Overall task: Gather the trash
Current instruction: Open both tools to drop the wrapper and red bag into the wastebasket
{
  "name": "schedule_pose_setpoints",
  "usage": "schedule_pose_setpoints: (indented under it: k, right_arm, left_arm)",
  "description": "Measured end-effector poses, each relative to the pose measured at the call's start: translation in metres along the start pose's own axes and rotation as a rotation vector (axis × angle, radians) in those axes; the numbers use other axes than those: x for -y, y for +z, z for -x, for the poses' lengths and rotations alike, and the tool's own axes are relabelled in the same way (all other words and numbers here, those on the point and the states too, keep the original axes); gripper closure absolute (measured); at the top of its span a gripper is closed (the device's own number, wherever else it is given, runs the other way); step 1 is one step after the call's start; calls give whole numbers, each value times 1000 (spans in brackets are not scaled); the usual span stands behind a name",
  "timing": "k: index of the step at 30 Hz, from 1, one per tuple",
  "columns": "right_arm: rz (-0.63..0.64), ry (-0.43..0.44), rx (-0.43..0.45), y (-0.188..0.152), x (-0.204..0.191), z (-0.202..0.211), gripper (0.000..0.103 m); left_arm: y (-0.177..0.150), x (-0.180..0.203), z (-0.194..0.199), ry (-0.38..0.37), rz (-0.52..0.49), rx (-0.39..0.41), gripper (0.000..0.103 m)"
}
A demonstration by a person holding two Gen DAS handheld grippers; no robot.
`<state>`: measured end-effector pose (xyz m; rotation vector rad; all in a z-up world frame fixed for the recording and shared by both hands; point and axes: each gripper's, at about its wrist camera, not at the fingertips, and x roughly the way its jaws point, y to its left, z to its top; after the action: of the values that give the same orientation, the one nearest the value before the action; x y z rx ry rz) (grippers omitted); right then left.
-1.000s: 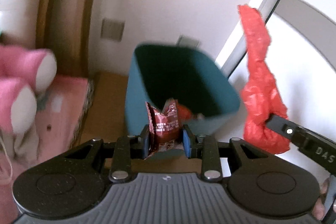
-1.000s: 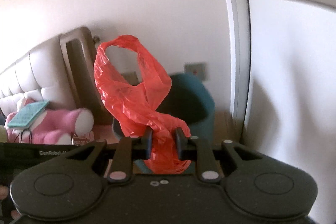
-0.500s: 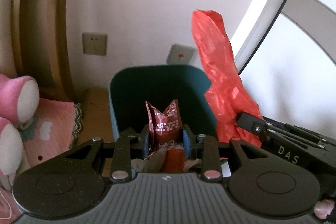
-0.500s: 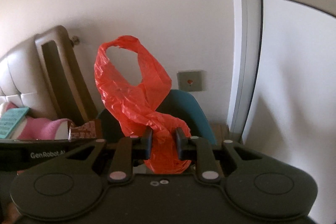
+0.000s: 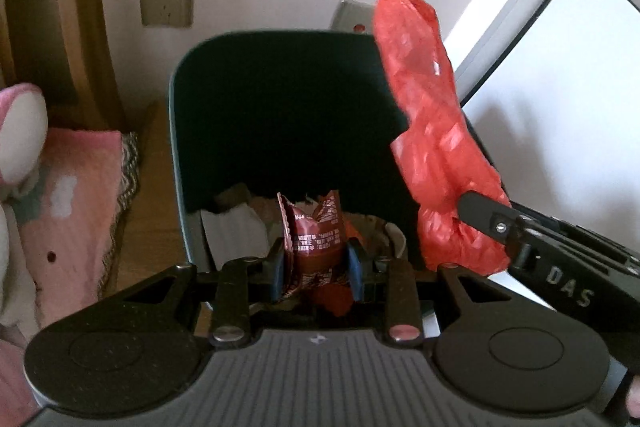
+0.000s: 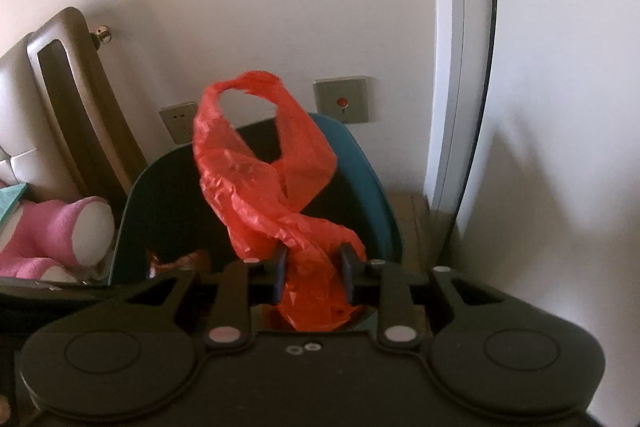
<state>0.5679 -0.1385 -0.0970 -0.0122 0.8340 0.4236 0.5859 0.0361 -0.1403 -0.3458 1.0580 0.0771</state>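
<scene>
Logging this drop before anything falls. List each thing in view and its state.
Bin: open, trash already at the bottom.
Snack wrapper: crumpled, clamped in left gripper, over the bin.
Red bag: twisted, between the jaws of right gripper, which have just been opening.

Crinkled glossy plastic bag (image 6: 264, 187), foil wrapper (image 5: 314, 233)

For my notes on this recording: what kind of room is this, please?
Probably a bedroom: a padded headboard against the wall, a pink plush toy on pink bedding, and a teal bin on the floor beside the bed.
</scene>
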Motion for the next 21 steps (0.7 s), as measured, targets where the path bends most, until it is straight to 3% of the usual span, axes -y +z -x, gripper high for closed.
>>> schedule_pose_setpoints:
  k: [5,7,9,10,14,16,21]
  right_arm:
    - [-24,-13,0,-1,9,1,69]
    - [-31,-13,8,0,10,4,62]
    - [-41,-4,15,0,11,9,62]
    - [-44,-2,18,0,11,10,61]
    - [-49,5,32,0,14,19,58]
    - [-48,4,47,-1,14,27,43]
    - [-45,9,72,-6,14,45,43]
  left_arm:
    - [-4,9,-4,29,-50,5,70]
    - [-5,11,-4,12,-62,9,60]
    - [-6,12,-1,2,-62,23,36]
    - [-6,13,1,4,-62,31,33]
    - [-6,17,8,1,-81,47,32]
    - [-7,18,13,6,-93,58,30]
    - [-12,16,33,-16,-97,94,25]
